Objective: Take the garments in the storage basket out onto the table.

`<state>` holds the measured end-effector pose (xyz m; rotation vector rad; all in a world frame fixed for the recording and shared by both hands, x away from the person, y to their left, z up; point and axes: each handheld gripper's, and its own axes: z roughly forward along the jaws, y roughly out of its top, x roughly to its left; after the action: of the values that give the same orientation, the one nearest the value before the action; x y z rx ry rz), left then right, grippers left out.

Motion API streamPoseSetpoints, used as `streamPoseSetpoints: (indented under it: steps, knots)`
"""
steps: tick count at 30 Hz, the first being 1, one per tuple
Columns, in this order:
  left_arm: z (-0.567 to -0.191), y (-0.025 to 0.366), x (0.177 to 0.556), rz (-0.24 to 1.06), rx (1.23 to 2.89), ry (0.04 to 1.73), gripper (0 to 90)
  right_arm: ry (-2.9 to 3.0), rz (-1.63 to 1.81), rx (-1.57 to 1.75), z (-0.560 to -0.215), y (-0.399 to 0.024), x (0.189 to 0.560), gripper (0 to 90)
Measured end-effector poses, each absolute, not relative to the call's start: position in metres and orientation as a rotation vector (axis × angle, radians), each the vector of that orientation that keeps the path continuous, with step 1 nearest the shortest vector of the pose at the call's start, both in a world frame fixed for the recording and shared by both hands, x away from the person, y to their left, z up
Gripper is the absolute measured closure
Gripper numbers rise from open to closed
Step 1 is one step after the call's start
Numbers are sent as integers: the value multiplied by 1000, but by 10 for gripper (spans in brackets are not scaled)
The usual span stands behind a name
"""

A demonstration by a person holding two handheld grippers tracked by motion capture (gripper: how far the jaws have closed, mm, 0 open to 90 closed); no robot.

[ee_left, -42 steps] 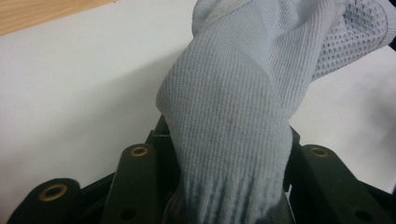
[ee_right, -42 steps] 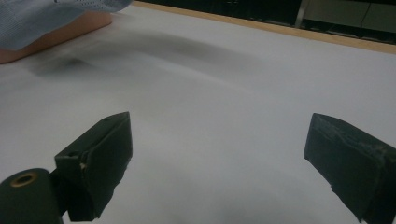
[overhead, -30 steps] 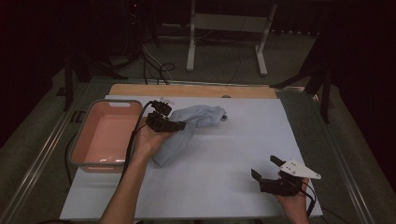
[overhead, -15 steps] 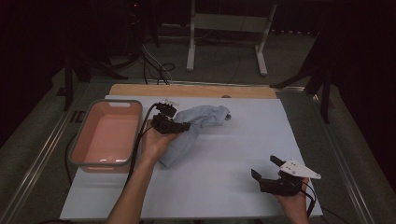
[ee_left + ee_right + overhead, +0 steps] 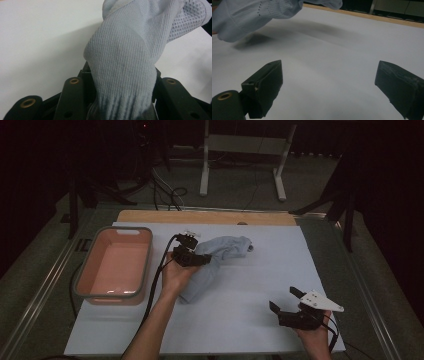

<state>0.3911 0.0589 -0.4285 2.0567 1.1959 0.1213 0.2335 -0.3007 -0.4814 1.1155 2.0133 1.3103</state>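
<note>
A light blue knitted cloth (image 5: 222,250) hangs bunched over the white table sheet (image 5: 250,285), left of centre. My left gripper (image 5: 192,257) is shut on it. In the left gripper view the cloth (image 5: 125,62) is wedged between the two black jaws and hides their tips. In the right gripper view the cloth (image 5: 257,15) hangs clear of the sheet, with a shadow beneath it. My right gripper (image 5: 284,298) rests low at the near right of the sheet, open, with nothing between its fingers (image 5: 329,75).
A pink tub (image 5: 112,295) with a grey rim stands on the left side of the sheet. A wooden strip (image 5: 210,216) runs along the far edge. A metal stand (image 5: 240,150) and cables are on the floor beyond.
My left hand has carried the cloth to the right, away from the tub, and slightly lower. The right gripper has stayed put.
</note>
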Motion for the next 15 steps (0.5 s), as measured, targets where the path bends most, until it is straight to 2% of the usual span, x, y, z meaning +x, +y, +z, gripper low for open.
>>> streamPoseSetpoints:
  steps: [15]
  knots:
    - [-435,42,392,121,2053,1218,584,2017,1309,1118,-482,-300,234,76]
